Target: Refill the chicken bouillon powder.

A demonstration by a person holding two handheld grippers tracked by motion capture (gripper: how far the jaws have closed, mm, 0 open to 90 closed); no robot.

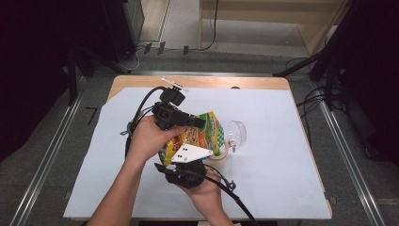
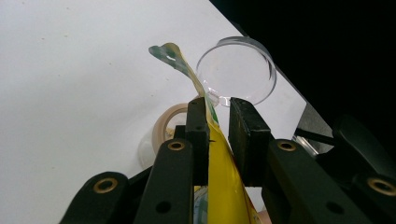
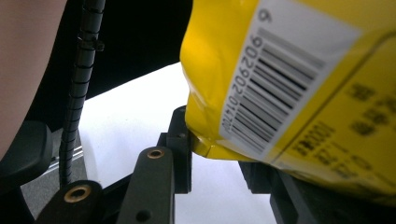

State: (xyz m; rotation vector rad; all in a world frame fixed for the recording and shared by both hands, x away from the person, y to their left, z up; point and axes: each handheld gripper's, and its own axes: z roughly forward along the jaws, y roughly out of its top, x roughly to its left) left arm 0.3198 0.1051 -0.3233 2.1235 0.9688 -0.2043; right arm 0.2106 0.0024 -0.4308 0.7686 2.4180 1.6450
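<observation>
Yellow foil snack bag point(image 1: 202, 134) held up over the white sheet point(image 1: 282, 155), half hidden by hands. Left gripper point(image 2: 218, 122) clamps its edge; right gripper point(image 3: 215, 154) pinches a corner, far jaw hidden. Clear cup point(image 2: 238, 70) and tape roll point(image 2: 164, 125) beyond.

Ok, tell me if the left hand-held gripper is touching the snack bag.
Touching. The left gripper view shows the left hand-held gripper with one jaw pressed against the snack bag.

left gripper point(image 2: 218, 116) black, brass rivets | right gripper point(image 3: 215, 154) black (ribbed cable)
</observation>
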